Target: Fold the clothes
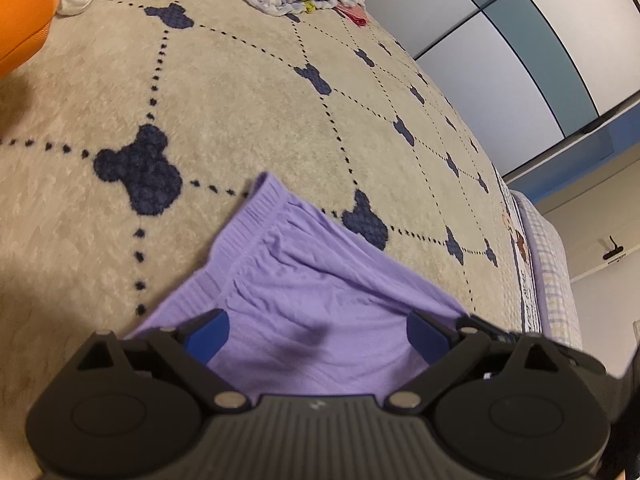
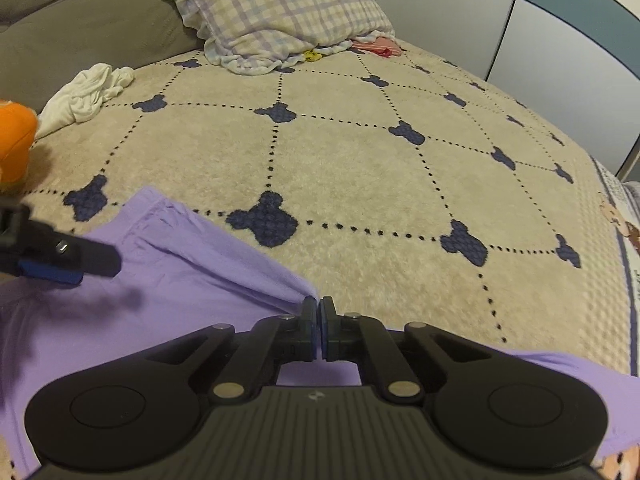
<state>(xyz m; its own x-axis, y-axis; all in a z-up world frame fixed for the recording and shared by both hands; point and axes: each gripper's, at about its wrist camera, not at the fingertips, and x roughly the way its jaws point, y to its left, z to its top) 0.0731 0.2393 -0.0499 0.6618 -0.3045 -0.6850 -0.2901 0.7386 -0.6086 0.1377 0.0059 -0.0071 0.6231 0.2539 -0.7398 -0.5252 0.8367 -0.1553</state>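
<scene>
A lilac garment (image 1: 316, 304) with a ribbed waistband lies on a beige blanket (image 1: 256, 120) patterned with navy bear heads. My left gripper (image 1: 318, 330) hovers over the garment, open, its blue pads (image 1: 208, 336) wide apart with cloth beneath them. In the right wrist view the same lilac garment (image 2: 176, 280) spreads to the left and under the tool. My right gripper (image 2: 319, 312) is shut on a pinched fold of its edge. The left gripper (image 2: 60, 260) shows at the left edge of that view, above the cloth.
A plaid pillow (image 2: 272, 12) lies at the head of the bed, with a pink item (image 2: 378, 46) beside it. A crumpled white garment (image 2: 88, 94) lies at the back left. An orange object (image 2: 14, 144) sits at the left. The bed's right edge (image 2: 624, 240) drops off near wardrobe doors (image 2: 560, 52).
</scene>
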